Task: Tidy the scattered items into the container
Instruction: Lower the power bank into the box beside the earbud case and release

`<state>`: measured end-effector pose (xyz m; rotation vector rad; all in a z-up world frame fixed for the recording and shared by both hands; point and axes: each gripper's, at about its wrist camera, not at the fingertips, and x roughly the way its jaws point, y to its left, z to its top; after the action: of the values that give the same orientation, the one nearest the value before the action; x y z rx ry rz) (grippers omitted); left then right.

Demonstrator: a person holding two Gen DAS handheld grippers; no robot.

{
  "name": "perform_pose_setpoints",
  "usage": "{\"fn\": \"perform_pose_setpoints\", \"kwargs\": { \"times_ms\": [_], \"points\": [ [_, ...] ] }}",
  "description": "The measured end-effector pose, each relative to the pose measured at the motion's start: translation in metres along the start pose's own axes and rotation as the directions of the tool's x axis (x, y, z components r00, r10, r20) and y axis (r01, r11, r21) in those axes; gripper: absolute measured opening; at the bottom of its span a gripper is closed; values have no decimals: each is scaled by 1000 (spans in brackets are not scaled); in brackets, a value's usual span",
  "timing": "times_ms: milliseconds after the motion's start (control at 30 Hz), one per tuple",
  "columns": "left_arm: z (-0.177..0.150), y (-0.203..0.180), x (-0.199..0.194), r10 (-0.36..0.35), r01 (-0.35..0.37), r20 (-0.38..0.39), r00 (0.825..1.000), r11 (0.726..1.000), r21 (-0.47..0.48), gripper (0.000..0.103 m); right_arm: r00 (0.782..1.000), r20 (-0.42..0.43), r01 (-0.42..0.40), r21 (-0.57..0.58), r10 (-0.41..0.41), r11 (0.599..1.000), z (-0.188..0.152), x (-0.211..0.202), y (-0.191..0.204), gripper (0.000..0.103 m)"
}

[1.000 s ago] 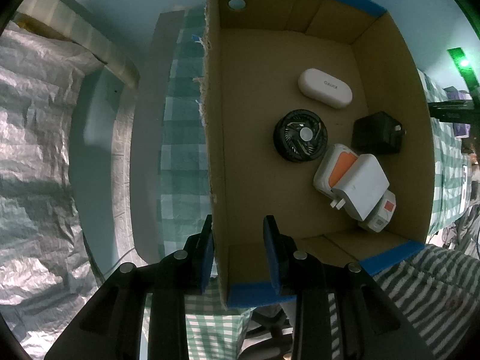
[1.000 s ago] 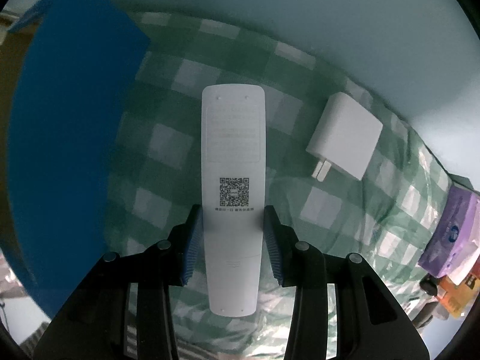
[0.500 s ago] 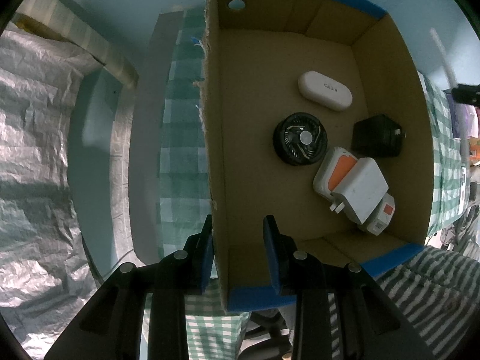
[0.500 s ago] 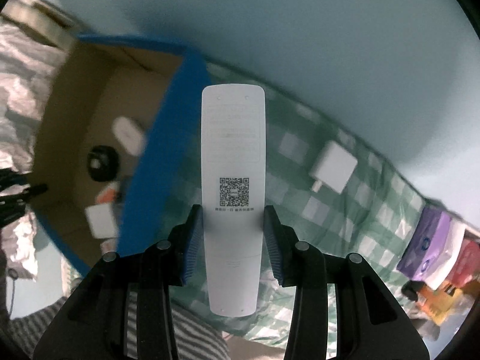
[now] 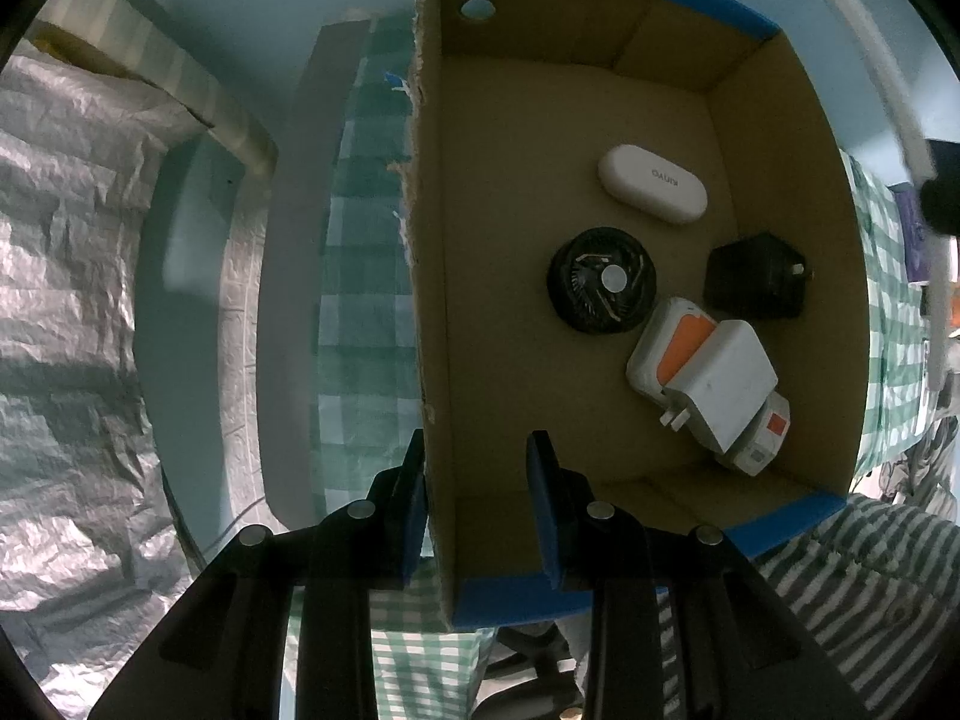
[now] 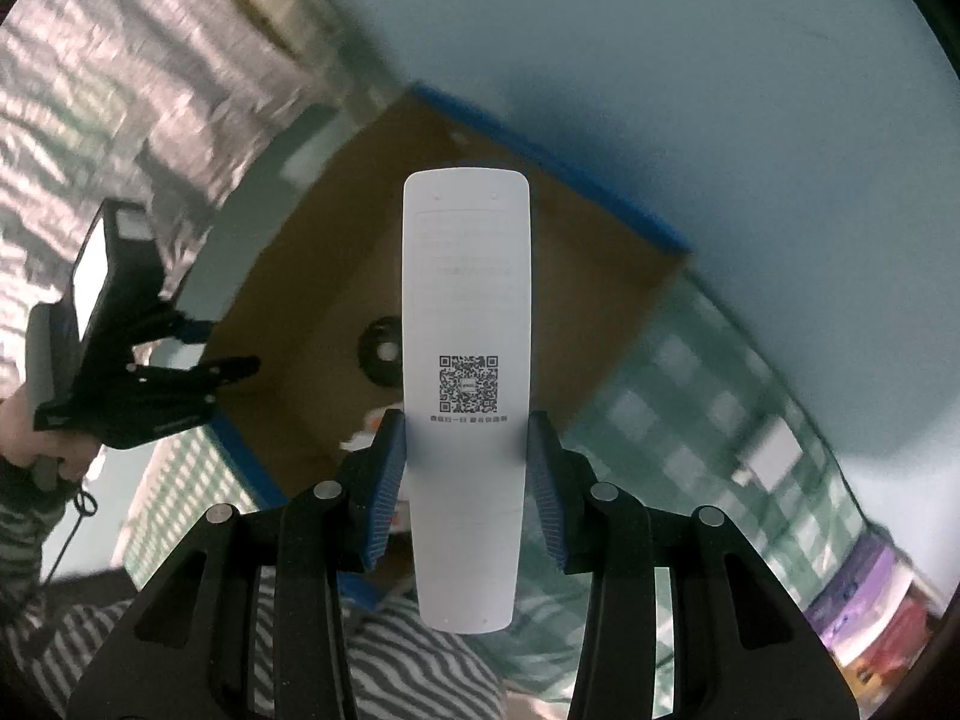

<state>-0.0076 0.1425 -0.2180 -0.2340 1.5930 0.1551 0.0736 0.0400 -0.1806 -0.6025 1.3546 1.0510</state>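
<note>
My right gripper is shut on a long white remote with a QR code, held in the air above the cardboard box. In the left wrist view the remote shows blurred above the box's far right corner. My left gripper straddles the box's left wall; one finger touches it outside, the other stands apart inside. The box holds a white oval case, a black fan, a black charger and white and orange chargers. A white charger lies on the checked cloth.
The green checked cloth covers the table around the box. Silver crinkled foil fills the left side. Purple and orange packets lie at the cloth's far right. The left gripper also shows in the right wrist view.
My right gripper has lifted the remote off the cloth and carried it left, over the open box. The left gripper and the box have stayed still.
</note>
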Motion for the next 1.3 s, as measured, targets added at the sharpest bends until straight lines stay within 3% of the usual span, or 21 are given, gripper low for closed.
{"fn": "perform_pose_setpoints", "kwargs": {
  "times_ms": [433, 733, 967, 1300],
  "points": [
    [-2, 0, -2, 2, -2, 4, 1000, 1000, -3, 31, 993, -112, -35, -15, 33, 999, 11, 72, 23, 40],
    [-3, 1, -2, 6, -6, 3, 1000, 1000, 3, 31, 988, -152, -6, -24, 3, 1000, 4, 97, 24, 40],
    [-2, 1, -2, 7, -7, 2, 1000, 1000, 3, 31, 989, -149, 7, -9, -9, 1000, 3, 94, 18, 40],
    [0, 2, -2, 12, -12, 1, 1000, 1000, 5, 31, 997, -58, 45, 9, -44, 999, 2, 55, 10, 42]
  ]
}}
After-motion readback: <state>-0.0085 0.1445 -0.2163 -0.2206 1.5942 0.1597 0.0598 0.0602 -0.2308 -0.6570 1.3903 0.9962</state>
